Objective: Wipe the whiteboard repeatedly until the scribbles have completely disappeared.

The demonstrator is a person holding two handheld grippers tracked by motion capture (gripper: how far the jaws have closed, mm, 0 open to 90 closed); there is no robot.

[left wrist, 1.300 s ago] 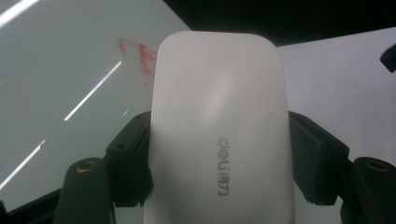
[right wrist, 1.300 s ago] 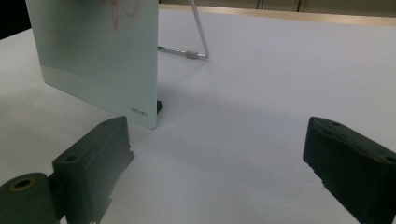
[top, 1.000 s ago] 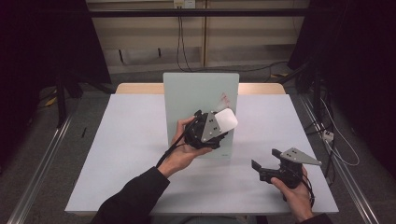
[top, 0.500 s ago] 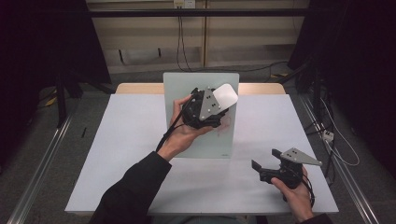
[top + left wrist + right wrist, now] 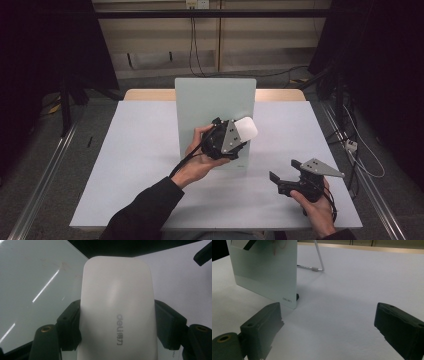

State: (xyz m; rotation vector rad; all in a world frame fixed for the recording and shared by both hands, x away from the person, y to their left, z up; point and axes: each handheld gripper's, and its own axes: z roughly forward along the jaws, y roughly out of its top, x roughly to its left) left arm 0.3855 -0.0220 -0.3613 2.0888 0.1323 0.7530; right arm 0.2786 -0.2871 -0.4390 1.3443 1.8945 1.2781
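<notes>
The left hand-held gripper (image 5: 239,134) squeezes the white eraser (image 5: 116,307), maybe touching the glass board (image 5: 212,105) just ahead; the right hand-held gripper (image 5: 285,180) waits open.

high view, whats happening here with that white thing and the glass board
A person works at a table covered in white, with a gripper in each hand. The left gripper is shut on a white eraser, its fingers pressing on both sides, and holds it up in front of the pale green glass board that stands upright on a wire stand. Faint red marks show on the board. The right gripper waits open and empty low over the table, off to the right of the board.
</notes>
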